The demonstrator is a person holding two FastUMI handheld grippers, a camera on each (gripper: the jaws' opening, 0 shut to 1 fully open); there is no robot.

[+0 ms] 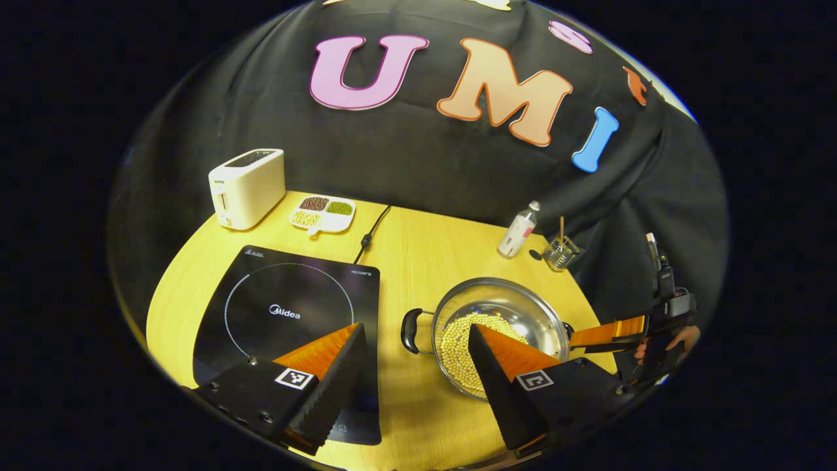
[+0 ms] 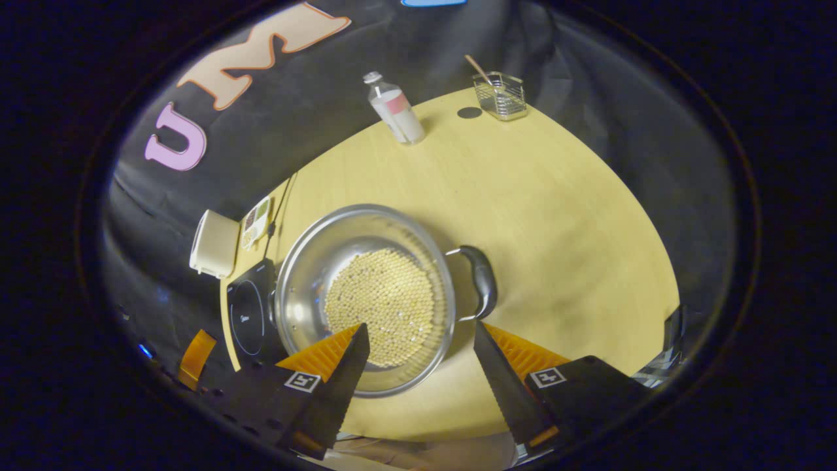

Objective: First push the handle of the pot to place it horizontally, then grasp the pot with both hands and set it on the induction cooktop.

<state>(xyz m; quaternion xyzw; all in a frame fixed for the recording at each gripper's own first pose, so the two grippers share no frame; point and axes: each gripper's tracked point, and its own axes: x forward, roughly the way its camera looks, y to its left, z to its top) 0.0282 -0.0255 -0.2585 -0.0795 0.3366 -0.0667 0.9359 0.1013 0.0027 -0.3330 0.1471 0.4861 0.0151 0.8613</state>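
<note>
Wooden table (image 1: pixel 431 255); black cloth wall (image 1: pixel 418 163) behind; toaster (image 1: pixel 247 188) at back.

The left gripper view is looking from the near edge of the table (image 1: pixel 418 261) toward the back wall, slightly downward, taking in the cooktop (image 1: pixel 288 314) ahead on its left and the pot (image 1: pixel 500 327) close on its right. The right gripper view is looking steeply down from above the pot (image 2: pixel 363 294), much nearer to it, with the scene appearing rotated. Both views are sharing the pot, the cooktop (image 2: pixel 247 320), the toaster (image 1: pixel 247 188) (image 2: pixel 214 244), the bottle (image 1: pixel 518 230) (image 2: pixel 395 110) and the glass holder (image 1: pixel 561 254) (image 2: pixel 500 96). The left gripper view is also catching the other gripper (image 1: pixel 611 335) at its far right.
</note>
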